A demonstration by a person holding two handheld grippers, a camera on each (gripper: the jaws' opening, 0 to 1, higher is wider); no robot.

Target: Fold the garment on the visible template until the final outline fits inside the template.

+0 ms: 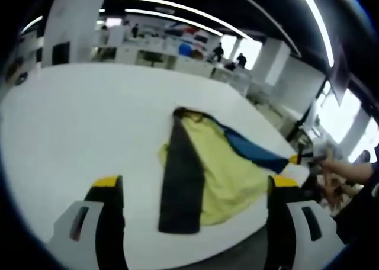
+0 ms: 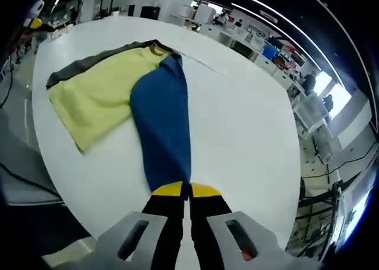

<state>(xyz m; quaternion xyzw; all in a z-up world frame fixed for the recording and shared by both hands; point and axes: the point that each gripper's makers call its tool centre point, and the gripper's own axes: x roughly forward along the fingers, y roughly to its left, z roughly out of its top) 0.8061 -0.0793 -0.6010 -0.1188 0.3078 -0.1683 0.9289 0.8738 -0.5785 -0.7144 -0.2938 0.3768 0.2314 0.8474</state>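
Observation:
A garment lies spread on the white table (image 1: 71, 122). It has a yellow body (image 1: 222, 169), a black sleeve (image 1: 180, 181) and a blue sleeve (image 1: 251, 151). In the right gripper view the yellow body (image 2: 98, 92) is at the left, and the blue sleeve (image 2: 163, 122) runs down to my right gripper (image 2: 189, 190), which is shut on its end. That gripper (image 1: 302, 158) also shows at the table's right edge in the left gripper view, holding the sleeve tip. My left gripper (image 1: 195, 184) hangs open above the table's near edge, over the garment's near end, with nothing between its jaws.
A thin faint line (image 2: 201, 63) crosses the table just past the garment's collar. Beyond the table stand desks (image 1: 177, 57) and several people. A person's hand (image 1: 346, 169) is at the right. The floor (image 2: 18, 163) drops away past the table's edge.

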